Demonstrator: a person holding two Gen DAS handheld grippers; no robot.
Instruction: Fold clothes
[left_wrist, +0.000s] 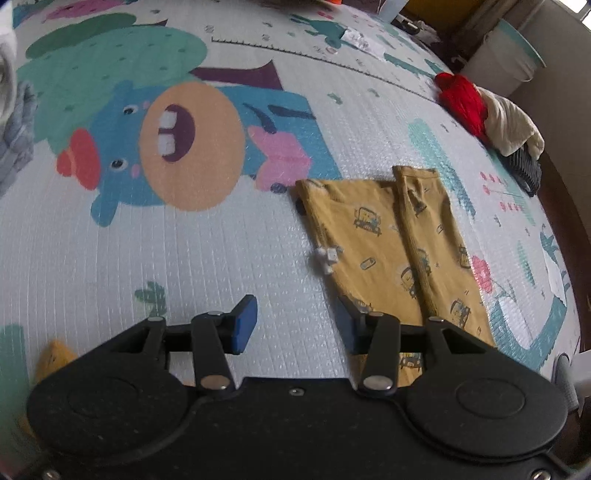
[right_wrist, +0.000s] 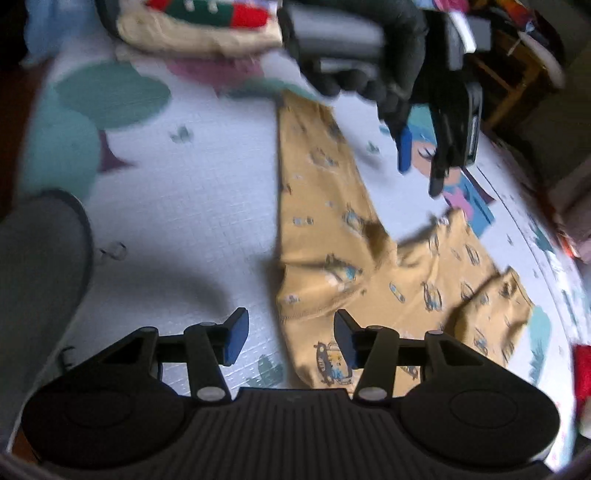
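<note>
Both claws hang apart with nothing between their blue pads: left gripper (left_wrist: 297, 325), right gripper (right_wrist: 290, 338). Mustard-yellow soft knit trousers with small car prints (left_wrist: 391, 240) lie flat, partly creased, on the grid-embossed cartoon foam mat (left_wrist: 184, 251), under each claw's right finger. Red-and-cream crumpled clothes pile (left_wrist: 487, 114) sits at the mat's edge.

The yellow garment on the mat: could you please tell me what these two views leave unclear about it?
- Yellow garment, left wrist view: near end hidden behind the left tool.
- Right wrist view: motion blur smears its car print and folds; its near edge sits behind the right tool.
- Garment type: undecidable.
</note>
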